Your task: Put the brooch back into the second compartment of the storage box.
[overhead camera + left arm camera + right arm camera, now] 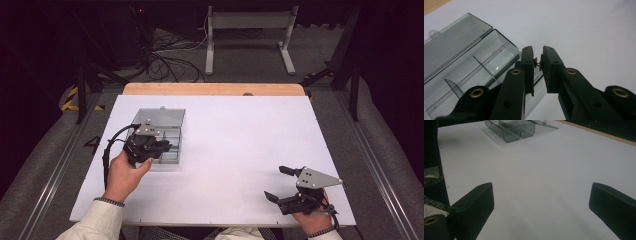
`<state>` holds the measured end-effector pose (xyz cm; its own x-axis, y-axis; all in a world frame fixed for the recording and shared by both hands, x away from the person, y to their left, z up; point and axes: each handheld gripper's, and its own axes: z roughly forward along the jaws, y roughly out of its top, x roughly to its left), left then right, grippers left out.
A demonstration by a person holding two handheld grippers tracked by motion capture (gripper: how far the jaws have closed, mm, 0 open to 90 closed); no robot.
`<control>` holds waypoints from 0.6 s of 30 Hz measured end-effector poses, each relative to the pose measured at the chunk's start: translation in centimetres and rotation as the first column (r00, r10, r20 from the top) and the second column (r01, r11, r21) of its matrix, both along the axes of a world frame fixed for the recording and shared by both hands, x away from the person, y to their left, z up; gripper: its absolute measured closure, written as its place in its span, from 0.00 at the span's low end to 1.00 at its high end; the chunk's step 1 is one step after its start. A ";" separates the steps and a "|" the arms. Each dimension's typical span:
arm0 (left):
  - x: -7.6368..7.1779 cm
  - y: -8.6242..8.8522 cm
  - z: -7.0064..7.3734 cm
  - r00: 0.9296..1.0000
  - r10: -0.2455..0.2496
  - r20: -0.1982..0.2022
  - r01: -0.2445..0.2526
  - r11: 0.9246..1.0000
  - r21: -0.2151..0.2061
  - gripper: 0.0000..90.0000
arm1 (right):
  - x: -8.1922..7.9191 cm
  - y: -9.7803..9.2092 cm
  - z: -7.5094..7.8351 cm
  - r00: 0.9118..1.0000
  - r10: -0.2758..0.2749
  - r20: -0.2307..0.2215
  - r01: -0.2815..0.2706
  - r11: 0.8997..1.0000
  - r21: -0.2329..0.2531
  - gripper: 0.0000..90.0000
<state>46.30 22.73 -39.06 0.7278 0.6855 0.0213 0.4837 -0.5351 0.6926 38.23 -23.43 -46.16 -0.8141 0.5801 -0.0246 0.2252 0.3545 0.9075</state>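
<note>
A clear smoky plastic compartment box point(165, 120) lies open on the left of the white table, its lid folded back flat. My left gripper point(167, 146) hovers over the box's near right edge. In the left gripper view the box point(474, 62) shows its dividers, and my left gripper point(538, 62) is shut on a tiny brownish metal part point(538, 64), too small to name. At the table's near right corner my right gripper point(275, 183) stands open and holds nothing. In the right gripper view its jaws are wide apart point(541, 195), with the box point(510, 130) far off.
The white table top point(240, 140) has a wooden strip point(215, 89) along its far edge. Beyond it, a floor with cables point(165, 65) and a grey metal stand point(250, 30). The person's hands and pale sleeves enter from the bottom.
</note>
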 end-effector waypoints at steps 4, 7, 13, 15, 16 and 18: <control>0.7 0.4 -0.2 1.000 0.026 -0.001 -0.026 1.000 0.001 0.89 | 0.0 0.0 0.0 1.000 0.000 0.000 0.000 1.000 -0.002 0.07; 1.1 0.7 -0.4 0.999 0.043 -0.003 -0.043 0.999 0.002 0.89 | 0.0 0.0 0.0 1.000 0.001 0.000 -0.001 1.000 -0.002 0.07; 1.9 1.0 -0.8 0.996 0.083 -0.011 -0.083 0.997 0.010 0.89 | 0.0 0.0 0.0 1.000 0.002 0.000 -0.002 1.000 -0.002 0.07; 2.1 1.2 -1.0 0.996 0.093 -0.015 -0.092 0.996 0.016 0.89 | 0.0 0.0 0.0 1.000 0.002 -0.001 -0.002 1.000 0.000 0.07; 2.3 1.2 -1.1 0.995 0.099 -0.018 -0.098 0.995 0.013 0.89 | 0.0 0.0 0.0 1.000 0.003 0.000 -0.003 1.000 0.000 0.07; 2.5 1.4 -1.2 0.994 0.109 -0.021 -0.108 0.994 0.016 0.88 | 0.0 0.0 0.0 1.000 0.002 0.000 -0.002 1.000 -0.002 0.07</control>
